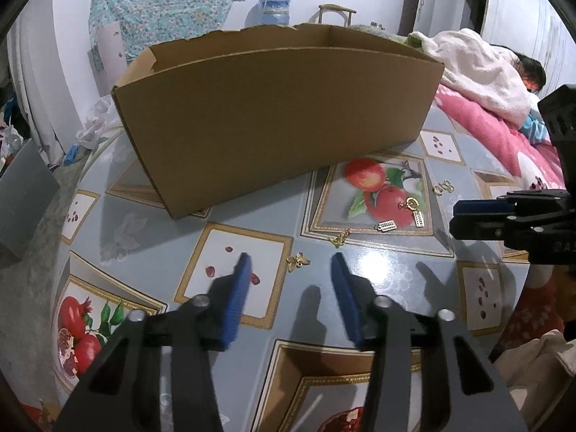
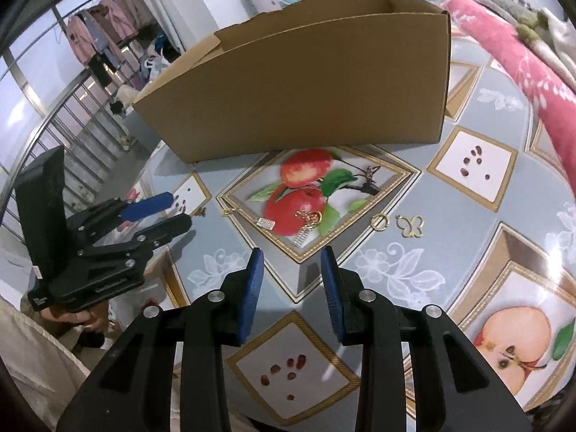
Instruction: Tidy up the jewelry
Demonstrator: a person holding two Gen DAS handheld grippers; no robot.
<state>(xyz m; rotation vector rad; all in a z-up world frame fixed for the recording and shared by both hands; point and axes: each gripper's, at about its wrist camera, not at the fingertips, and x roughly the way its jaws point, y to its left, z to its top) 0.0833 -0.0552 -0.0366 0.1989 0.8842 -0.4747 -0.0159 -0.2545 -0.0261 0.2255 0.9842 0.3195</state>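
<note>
Small gold metal charms [image 2: 306,221] scattered on a glossy fruit-print tablecloth [image 2: 396,270]
Brown corrugated cardboard box [image 1: 273,115] behind; left gripper [image 1: 291,270] and right gripper [image 2: 292,262] jaws apart, nothing between their ribbed blue pads.

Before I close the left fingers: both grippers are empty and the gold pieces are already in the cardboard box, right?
Not quite. The gold pieces lie on the tablecloth before the cardboard box, as the right wrist view shows. Both grippers are empty.
</note>
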